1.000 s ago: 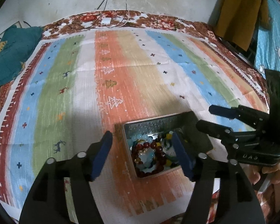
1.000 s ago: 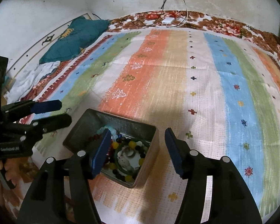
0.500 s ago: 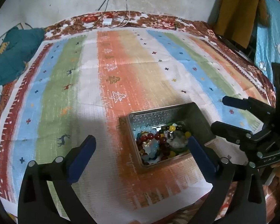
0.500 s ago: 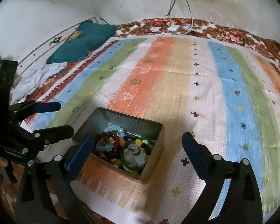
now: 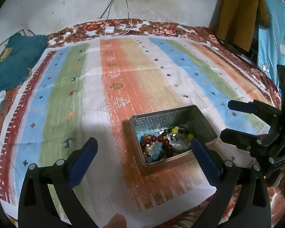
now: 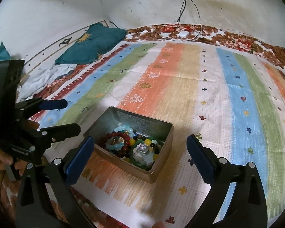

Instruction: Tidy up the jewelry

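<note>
An open metal tin (image 5: pixel 203 119) (image 6: pixel 104 121) sits on the striped cloth near its front edge. It holds beaded bracelets (image 5: pixel 157 144) (image 6: pixel 121 138) in red, pale blue, yellow and green, plus a clear round piece (image 6: pixel 143 149). My left gripper (image 5: pixel 143 152) is open and empty, raised above the cloth, its right finger near the tin's front right corner. My right gripper (image 6: pixel 139 150) is open and empty above the tin. Each gripper shows in the other's view, the right one (image 5: pixel 229 121) beside the tin's right and the left one (image 6: pixel 70 116) beside its left.
The striped cloth (image 5: pixel 123 72) (image 6: pixel 218 95) covers a floral bed. A teal pillow (image 5: pixel 13 60) (image 6: pixel 93 43) lies at the far left. A white charger with cables (image 5: pixel 109 29) (image 6: pixel 182 34) lies at the far edge by the wall. Clothes (image 5: pixel 239 13) hang at the far right.
Both grippers have opened wide and pulled back and up from the tin. The tin and the jewelry in it have not moved.
</note>
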`<state>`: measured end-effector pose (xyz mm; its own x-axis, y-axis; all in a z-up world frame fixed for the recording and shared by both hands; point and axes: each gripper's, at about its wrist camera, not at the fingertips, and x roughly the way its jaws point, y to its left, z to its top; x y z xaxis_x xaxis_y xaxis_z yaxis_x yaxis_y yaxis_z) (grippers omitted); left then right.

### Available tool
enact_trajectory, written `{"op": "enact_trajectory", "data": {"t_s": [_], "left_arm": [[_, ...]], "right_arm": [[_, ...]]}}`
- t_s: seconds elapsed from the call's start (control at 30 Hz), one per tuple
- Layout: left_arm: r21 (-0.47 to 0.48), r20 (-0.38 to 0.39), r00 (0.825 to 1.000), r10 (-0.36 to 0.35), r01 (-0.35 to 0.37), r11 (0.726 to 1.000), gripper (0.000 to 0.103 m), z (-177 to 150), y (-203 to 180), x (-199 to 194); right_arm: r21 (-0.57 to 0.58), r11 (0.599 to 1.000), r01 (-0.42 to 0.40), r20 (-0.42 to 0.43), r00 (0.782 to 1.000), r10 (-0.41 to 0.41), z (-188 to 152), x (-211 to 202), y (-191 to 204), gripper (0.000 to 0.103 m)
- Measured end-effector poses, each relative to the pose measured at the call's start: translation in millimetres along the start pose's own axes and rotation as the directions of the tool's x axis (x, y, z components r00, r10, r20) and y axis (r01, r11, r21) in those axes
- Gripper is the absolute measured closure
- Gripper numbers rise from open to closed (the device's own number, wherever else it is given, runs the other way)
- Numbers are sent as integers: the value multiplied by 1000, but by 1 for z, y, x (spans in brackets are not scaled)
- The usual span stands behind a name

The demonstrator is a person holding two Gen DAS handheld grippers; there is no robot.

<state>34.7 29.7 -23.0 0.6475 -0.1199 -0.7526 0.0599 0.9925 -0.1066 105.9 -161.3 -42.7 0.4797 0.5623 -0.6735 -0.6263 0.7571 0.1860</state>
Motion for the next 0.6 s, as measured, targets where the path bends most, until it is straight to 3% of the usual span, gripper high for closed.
{"op": "enact_trajectory", "data": {"t_s": [0.4, 0.6], "left_arm": [[36, 8, 999, 33, -33, 999, 6, -3, -7, -1], [14, 37, 999, 12, -13, 1000, 6, -3, -4, -5]], "right_arm": [[3, 1000, -13, 4, 1000, 13, -1, -2, 2, 4], [-2, 1000, -15, 0, 1000, 15, 0, -1, 2, 4]]}}
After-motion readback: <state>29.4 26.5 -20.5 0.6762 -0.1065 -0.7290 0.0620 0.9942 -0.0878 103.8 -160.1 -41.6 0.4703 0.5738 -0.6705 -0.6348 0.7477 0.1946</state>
